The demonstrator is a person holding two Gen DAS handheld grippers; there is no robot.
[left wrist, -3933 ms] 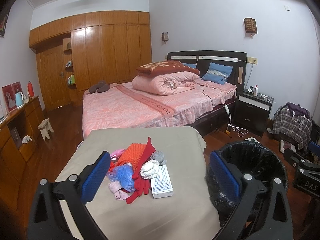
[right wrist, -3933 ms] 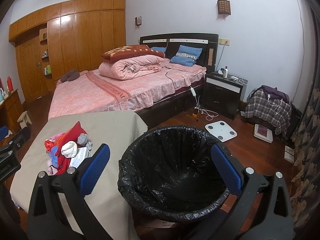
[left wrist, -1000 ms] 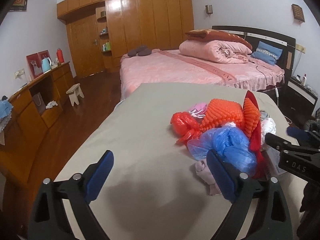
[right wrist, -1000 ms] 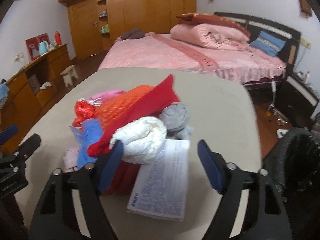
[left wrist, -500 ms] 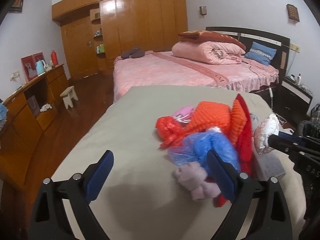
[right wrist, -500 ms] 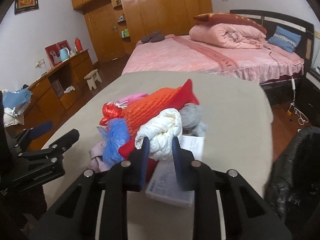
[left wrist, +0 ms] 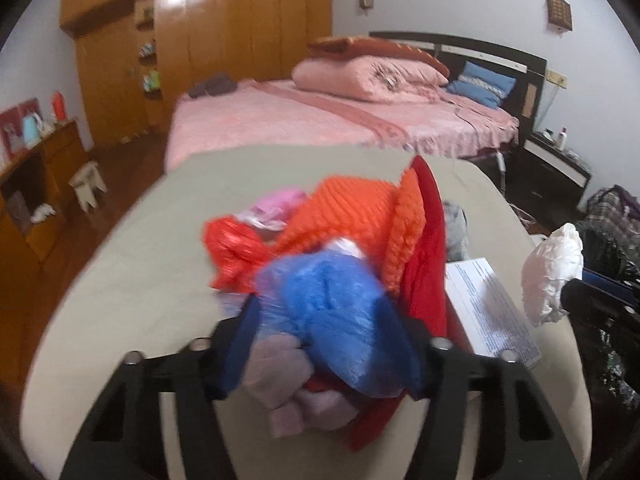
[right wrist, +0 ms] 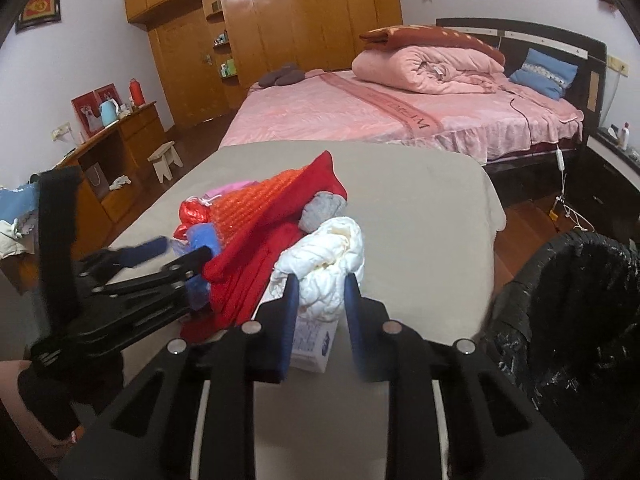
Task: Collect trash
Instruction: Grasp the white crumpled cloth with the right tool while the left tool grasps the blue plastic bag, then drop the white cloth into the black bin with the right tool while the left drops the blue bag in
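A: Bedroom furniture fills the background of the left wrist view: a pink bed [left wrist: 340, 120] and a wooden wardrobe [left wrist: 224, 40] are seen behind a beige-covered table [left wrist: 132, 264]. A heap of clutter lies toward the right edge of that table. The left gripper [left wrist: 324, 344] has just been closing, and a blue plastic bag [left wrist: 336, 308] is seen between its 2 jaws, with a mauve cloth [left wrist: 296, 392] bunched below it. Whether the pads already press on the bag cannot be told through the blur.

B: So what might be expected to fail there?

A: The cloth or the red garment [left wrist: 428, 264] could be caught with the bag and dragged along, since all 3 are tangled. The thin bag could also be squeezed out sideways.

B: And the right wrist view?

A: The right gripper [right wrist: 318, 296] is seen clamped on a crumpled white wad [right wrist: 324, 260], held above a printed box [right wrist: 312, 344] near the table's right edge. A black-lined trash bin [right wrist: 580, 300] stands on the floor just beyond that edge.

B: Risks?

A: Only the wad's lower part is pinched, so it could be lost over the floor if the carry is hurried. The left gripper [right wrist: 152, 256] sits close by, so a collision is possible.
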